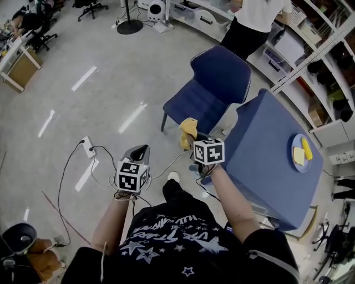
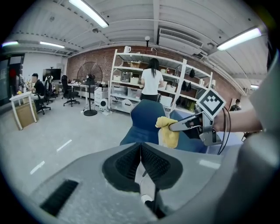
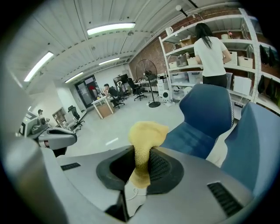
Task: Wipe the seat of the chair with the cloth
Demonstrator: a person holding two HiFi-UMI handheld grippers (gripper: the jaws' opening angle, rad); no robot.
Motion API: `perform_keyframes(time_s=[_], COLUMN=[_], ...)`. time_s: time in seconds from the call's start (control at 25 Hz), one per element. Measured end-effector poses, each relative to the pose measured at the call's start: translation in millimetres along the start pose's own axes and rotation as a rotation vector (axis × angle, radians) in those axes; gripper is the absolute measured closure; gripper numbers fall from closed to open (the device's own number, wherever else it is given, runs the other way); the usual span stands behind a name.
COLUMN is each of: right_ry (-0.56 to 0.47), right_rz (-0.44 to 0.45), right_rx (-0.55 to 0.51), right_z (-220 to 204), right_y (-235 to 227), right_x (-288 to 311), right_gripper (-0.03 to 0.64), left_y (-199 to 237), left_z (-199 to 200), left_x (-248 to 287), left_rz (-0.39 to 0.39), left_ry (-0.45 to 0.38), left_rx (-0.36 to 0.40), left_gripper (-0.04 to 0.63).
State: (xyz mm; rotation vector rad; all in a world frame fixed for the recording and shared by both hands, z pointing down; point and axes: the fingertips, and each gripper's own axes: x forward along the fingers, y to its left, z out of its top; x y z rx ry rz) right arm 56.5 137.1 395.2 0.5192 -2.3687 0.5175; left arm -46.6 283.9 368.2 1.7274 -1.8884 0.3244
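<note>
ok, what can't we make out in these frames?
- Front corner of the chair seat: head view, covered by the cloth in the right hand-held gripper.
- The yellow items on the plate: head view, too small to name.
- The standing person: head view, cut off by the top edge.

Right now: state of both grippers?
Left gripper: shut, nothing between the jaws.
Right gripper: shut on the yellow cloth.
</note>
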Motion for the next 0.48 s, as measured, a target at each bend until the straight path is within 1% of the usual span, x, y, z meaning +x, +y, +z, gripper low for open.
perform_keyframes(time_s=[0.28, 0.48], right_ry=[-0.009, -0.011], right_rz=[0.012, 0.016], right_rx=[-0.041, -0.046], right_z=[-31, -53], right_y=[50, 75], right_x=[-35, -60], right_gripper=[0.554, 0.554], left_y=[-2, -10], left_z=[-18, -36], left_x=[-59, -93], left_rz=[0.014, 0.015], left_ry=[-0.05, -0.062], left_rx=[0.0, -0.017], left_gripper=[0.575, 0.575])
